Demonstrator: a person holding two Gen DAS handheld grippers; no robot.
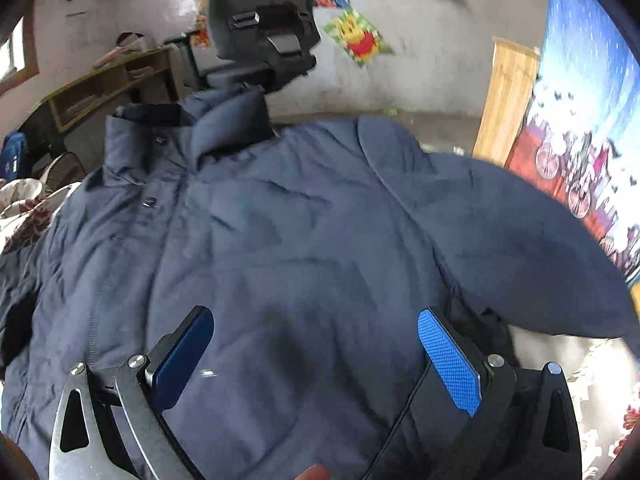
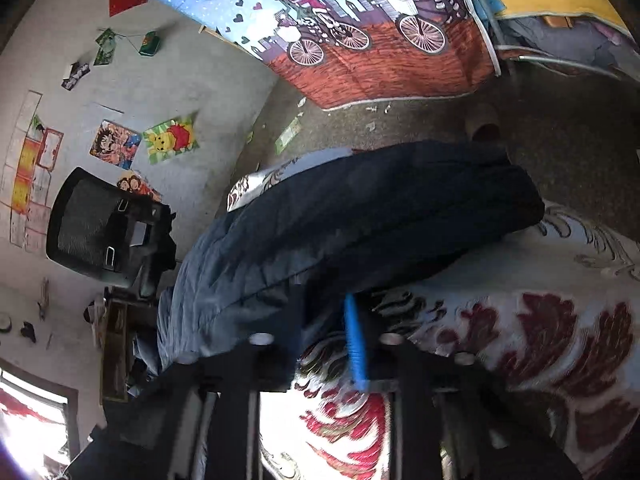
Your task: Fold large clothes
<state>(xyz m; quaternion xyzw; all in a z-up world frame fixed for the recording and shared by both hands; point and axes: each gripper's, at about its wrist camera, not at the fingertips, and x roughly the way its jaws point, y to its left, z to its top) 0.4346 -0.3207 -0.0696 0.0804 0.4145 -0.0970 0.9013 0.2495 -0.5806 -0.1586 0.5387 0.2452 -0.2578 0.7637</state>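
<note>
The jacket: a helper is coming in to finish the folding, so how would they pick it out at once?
Find the bed with the red-and-white floral blanket. Spread across it lies the navy jacket, front up, collar toward the black office chair. It is the only plain dark thing on the patterned blanket, padded, with snap buttons down its front.

Dark navy padded jacket (image 1: 304, 248) lies spread front-up on the floral-patterned bedspread (image 2: 540, 328), collar toward the far edge, one sleeve out to the right edge. Black mesh office chair (image 1: 264, 20) stands behind the collar, beyond the far edge.
</note>
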